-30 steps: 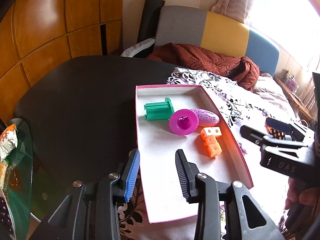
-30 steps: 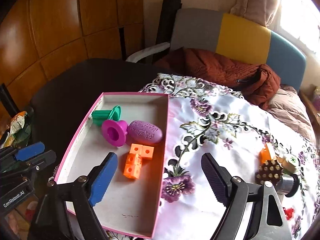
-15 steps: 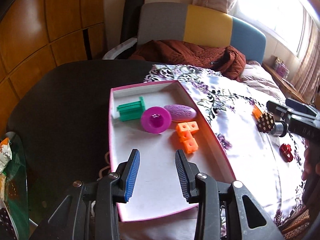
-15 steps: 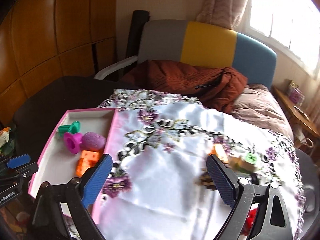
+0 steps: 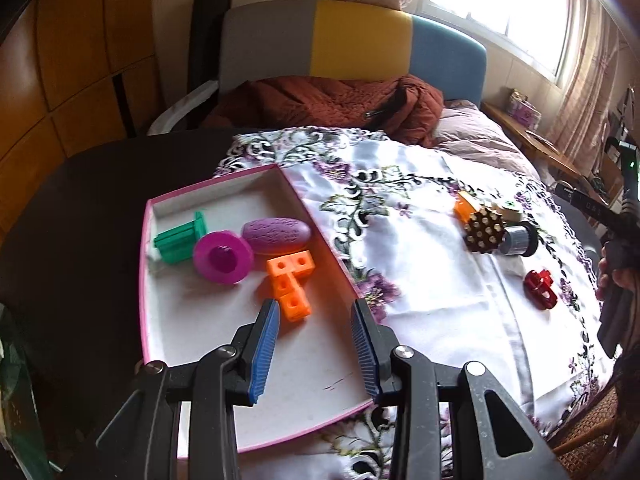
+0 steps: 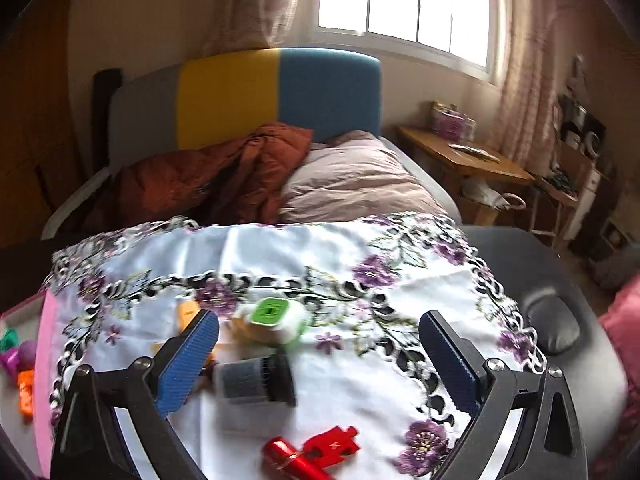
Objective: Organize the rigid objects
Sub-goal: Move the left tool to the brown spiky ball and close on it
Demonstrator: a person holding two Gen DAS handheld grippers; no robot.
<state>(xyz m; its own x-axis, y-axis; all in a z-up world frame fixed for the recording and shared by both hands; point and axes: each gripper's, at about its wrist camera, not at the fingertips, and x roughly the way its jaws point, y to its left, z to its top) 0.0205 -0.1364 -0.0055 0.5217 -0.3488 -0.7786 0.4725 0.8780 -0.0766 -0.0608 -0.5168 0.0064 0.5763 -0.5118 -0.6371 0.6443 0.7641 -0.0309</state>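
1. Tray (image 5: pixel 146 280): pink-rimmed box on the left of the worktop. We count four items sorted in it: green piece (image 5: pixel 178 238), magenta ring (image 5: pixel 223 256), purple oval (image 5: pixel 277 235), orange cube cluster (image 5: pixel 290 282).
2. Loose stock: on the flowered cloth (image 5: pixel 420 280), well apart from the tray, to its right. We list an orange block (image 5: pixel 464 206), a brown studded piece (image 5: pixel 482 230), a grey-black cylinder (image 6: pixel 256 376), a white-and-green cap piece (image 6: pixel 276 318) and a red piece (image 6: pixel 316 454).
3. Left gripper (image 5: pixel 314 350): hangs over the near end of the tray, fingers part-way apart with nothing between them; released.
4. Right gripper (image 6: pixel 318 360): fingers opening wide, empty. We see its handle and the hand at the right edge of the left view.
5. Governing relation: the loose cluster lies straight ahead of and below our right fingers. The cylinder lies on its side, its long axis running across the view, roughly along the line from finger to finger, and sits nearer the left-side finger (image 6: pixel 188 364).
6. Judgement: the right hand is the nearer one. We think the wrist must turn to close across the cylinder's width, not its length.
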